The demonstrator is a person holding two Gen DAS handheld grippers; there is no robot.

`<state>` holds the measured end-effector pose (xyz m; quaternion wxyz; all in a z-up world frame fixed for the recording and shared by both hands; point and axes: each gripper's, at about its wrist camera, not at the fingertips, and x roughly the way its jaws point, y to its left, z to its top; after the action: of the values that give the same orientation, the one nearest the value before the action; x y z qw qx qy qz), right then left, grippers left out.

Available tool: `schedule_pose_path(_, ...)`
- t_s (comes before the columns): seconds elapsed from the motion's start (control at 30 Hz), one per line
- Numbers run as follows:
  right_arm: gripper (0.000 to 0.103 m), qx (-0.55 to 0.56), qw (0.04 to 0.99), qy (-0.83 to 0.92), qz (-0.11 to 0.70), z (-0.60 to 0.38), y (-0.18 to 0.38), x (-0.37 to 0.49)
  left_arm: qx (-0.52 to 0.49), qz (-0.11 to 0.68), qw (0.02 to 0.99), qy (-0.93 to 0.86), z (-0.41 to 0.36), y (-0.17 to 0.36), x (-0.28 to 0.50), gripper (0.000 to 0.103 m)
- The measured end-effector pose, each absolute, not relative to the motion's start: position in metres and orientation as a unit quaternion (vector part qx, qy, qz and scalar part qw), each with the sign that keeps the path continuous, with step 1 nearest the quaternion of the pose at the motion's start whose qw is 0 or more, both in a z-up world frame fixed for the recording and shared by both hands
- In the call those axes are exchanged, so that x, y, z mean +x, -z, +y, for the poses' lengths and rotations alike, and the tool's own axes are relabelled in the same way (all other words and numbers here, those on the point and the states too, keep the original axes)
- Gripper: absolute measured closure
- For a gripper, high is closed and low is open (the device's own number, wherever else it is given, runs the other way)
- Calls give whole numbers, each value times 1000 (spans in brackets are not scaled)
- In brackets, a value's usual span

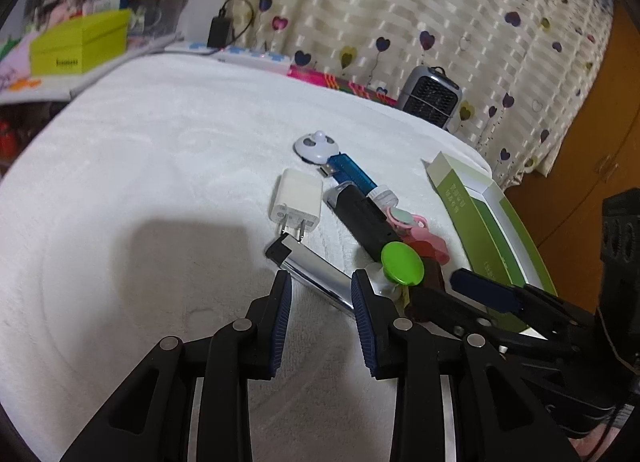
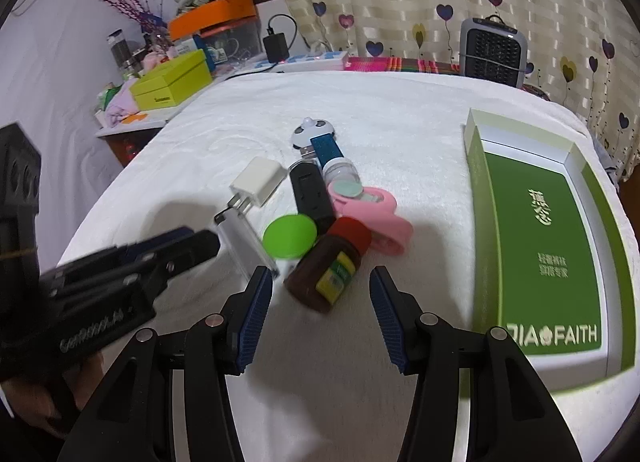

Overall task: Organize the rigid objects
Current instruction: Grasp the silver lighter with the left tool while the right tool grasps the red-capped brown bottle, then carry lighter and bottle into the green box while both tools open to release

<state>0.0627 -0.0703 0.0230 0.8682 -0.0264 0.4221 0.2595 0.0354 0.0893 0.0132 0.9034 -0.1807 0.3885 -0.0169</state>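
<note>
Hovering wide, left tool (image 1: 322, 294) and right tool (image 2: 320, 294), green box (image 2: 544, 246) holding nothing visible

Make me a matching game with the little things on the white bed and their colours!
Things:
1. round lid
2. bottle cap
3. wall plug
4. clip

Colours:
A. pink
B. white
C. bright green
D. red

Pairs: 1-C, 2-D, 3-B, 4-A
</note>
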Motion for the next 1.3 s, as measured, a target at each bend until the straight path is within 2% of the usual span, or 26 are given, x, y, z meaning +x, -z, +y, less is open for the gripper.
schedule_pose_path(0.13, 51, -33, 863, -251, 436, -62, -16, 77, -202, 395, 896, 7, 94, -7, 43, 67)
schedule_pose_path(0.23, 61, -37, 859, -251, 444, -61, -10, 83, -215, 399, 891, -4, 96, -3, 49, 65)
schedule_pose_path(0.27, 68, -40, 859, -252, 444, -61, -9, 83, -216, 401, 890, -7, 95, -3, 51, 65)
schedule_pose_path(0.3, 69, -42, 858, -254, 444, -61, -9, 83, -215, 402, 890, -9, 94, -2, 53, 64)
schedule_pose_path(0.73, 70, -42, 867, -272, 415, -79, -25, 68, -104, 412, 904, -41, 68, -3, 65, 64)
schedule_pose_path(0.87, 70, -33, 866, -281, 412, -84, -27, 66, -89, 414, 905, -34, 76, -4, 57, 71)
schedule_pose_path(1.17, 70, -20, 865, -299, 402, -88, -30, 62, -60, 420, 904, -40, 80, -4, 49, 73)
schedule_pose_path(1.3, 70, -18, 865, -304, 400, -90, -30, 60, -53, 419, 906, -42, 78, -4, 50, 81)
